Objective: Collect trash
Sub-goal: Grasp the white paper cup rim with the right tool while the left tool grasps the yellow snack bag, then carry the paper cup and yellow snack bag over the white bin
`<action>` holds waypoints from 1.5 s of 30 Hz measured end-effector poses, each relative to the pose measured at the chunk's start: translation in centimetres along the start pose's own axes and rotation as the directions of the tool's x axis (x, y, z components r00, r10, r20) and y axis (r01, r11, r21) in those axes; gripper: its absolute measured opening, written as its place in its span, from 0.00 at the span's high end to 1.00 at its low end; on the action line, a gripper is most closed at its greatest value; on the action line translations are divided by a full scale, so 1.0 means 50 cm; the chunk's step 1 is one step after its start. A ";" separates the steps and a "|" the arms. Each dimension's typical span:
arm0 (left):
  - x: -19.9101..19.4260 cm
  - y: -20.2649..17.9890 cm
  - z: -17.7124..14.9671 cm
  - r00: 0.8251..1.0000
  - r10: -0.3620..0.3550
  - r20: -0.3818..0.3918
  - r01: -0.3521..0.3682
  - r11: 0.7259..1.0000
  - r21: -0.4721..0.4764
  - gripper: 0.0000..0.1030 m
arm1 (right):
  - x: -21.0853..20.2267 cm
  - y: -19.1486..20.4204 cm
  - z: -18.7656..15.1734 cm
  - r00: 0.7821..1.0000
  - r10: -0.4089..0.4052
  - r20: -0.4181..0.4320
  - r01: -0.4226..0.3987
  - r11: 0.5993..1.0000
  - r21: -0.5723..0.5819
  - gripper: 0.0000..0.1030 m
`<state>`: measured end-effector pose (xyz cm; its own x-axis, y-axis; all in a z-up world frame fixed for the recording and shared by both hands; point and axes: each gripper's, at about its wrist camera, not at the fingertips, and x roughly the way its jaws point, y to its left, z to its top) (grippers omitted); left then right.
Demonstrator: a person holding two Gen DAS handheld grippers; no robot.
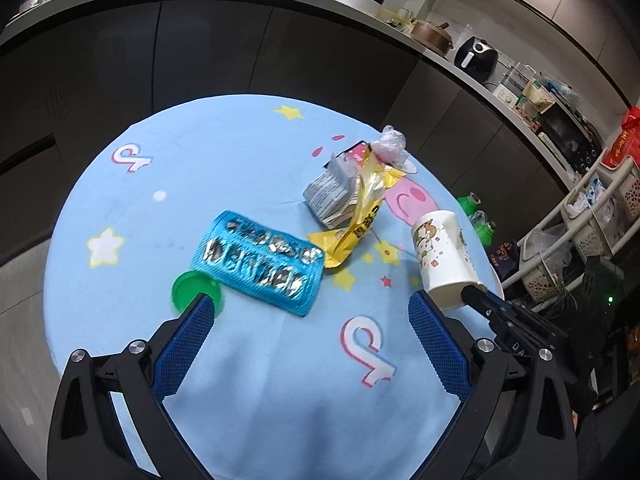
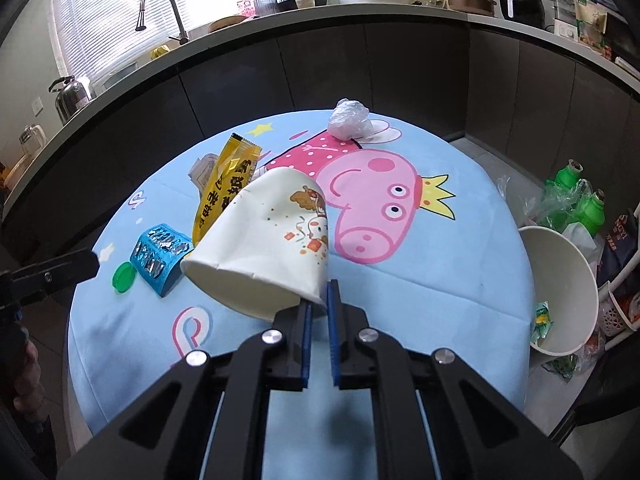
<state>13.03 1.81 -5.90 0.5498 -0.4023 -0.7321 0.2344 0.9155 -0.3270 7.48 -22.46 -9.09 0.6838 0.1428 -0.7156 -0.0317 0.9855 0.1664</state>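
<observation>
Paper cup, pinched at its rim by the closed right gripper and tilted clear of the tablecloth for carrying, while the left gripper is held open, empty, near the blister pack.

You have one paper cup, one blister pack, one yellow wrapper, one green cap, one crumpled carton and one plastic wad.

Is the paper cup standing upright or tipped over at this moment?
Tipped. The paper cup hangs on its side, its rim pinched in the right gripper, with its base pointing away over the table.
</observation>
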 end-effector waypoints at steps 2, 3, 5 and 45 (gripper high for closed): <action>0.018 -0.020 0.018 0.999 -0.037 0.001 0.037 0.999 0.028 0.14 | -0.002 -0.005 -0.001 1.000 0.002 0.001 -0.002 1.000 0.007 0.92; 0.028 -0.030 0.027 0.999 -0.038 -0.001 0.038 0.998 0.042 0.16 | -0.003 -0.009 -0.001 1.000 0.002 0.001 -0.002 1.000 0.011 0.92; 0.052 -0.050 0.042 1.000 -0.029 -0.003 0.030 0.996 0.083 0.22 | 0.000 -0.017 0.000 1.000 0.003 -0.002 -0.003 1.000 0.021 0.91; 0.043 -0.289 0.086 0.976 -0.207 -0.063 0.217 0.946 0.243 0.95 | -0.162 -0.210 0.031 0.983 -0.050 0.176 0.017 0.983 0.183 0.92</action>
<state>14.28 -12.23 -0.19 0.4373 -0.5830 -0.6847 0.5353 0.7805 -0.3228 3.40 -34.12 -3.96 0.8021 0.0749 -0.5925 0.1143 0.9545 0.2754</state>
